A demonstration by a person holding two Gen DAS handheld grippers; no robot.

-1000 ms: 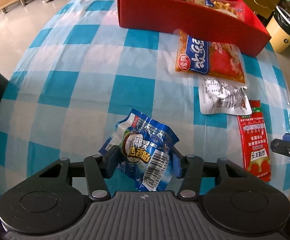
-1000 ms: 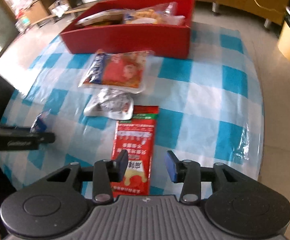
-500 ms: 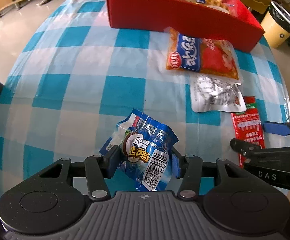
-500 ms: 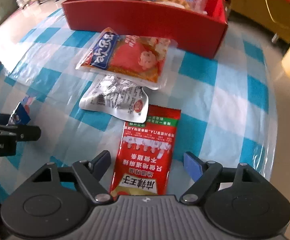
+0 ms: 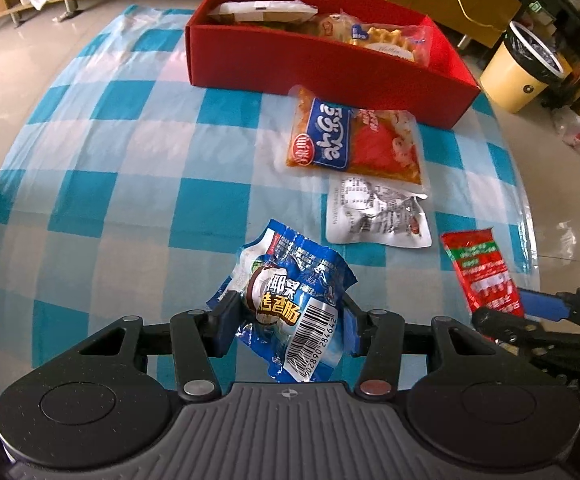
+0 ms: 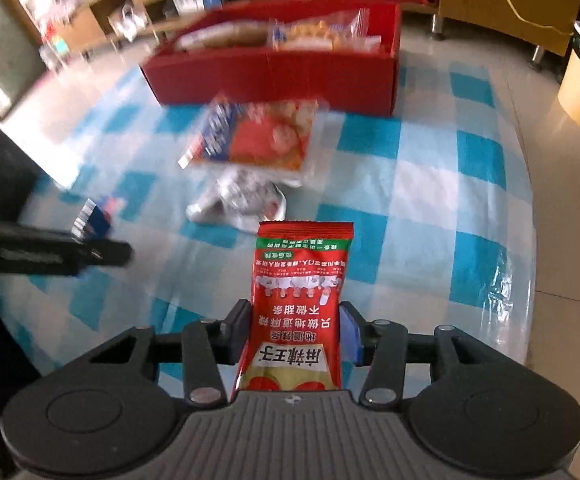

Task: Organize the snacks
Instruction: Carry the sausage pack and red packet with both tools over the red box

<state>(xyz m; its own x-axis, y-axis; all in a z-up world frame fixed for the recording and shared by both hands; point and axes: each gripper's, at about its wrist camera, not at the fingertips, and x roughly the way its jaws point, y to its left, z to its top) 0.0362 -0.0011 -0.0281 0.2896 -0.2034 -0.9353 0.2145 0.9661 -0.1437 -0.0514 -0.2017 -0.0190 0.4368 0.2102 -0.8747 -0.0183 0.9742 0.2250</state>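
**Both packets gripped, red box next**

Since half a second ago, my right hand-held gripper (image 6: 294, 334) has just been closing: its jaws stood wide around the red sachet (image 6: 298, 312) and now pinch it by both long edges, clear of the cloth. My left hand-held gripper (image 5: 285, 326) stays clamped on the crumpled blue packet (image 5: 290, 304).

To do this step well, I judge I should carry both up toward the red box (image 5: 322, 68) at 12 o'clock, lifting high enough to clear its near wall and the two packets lying before it: the orange-and-blue pack (image 5: 354, 142) and the silver pouch (image 5: 376, 216), at about 1 o'clock from my left hand. The sachet is thin and may slip, so I keep it squeezed.

Under everything, the surface wears a glossy blue-checked cloth (image 5: 129, 184). Beyond it lie pale floor tiles, low wooden shelving and a yellow bin (image 5: 522, 68) at 2 o'clock.
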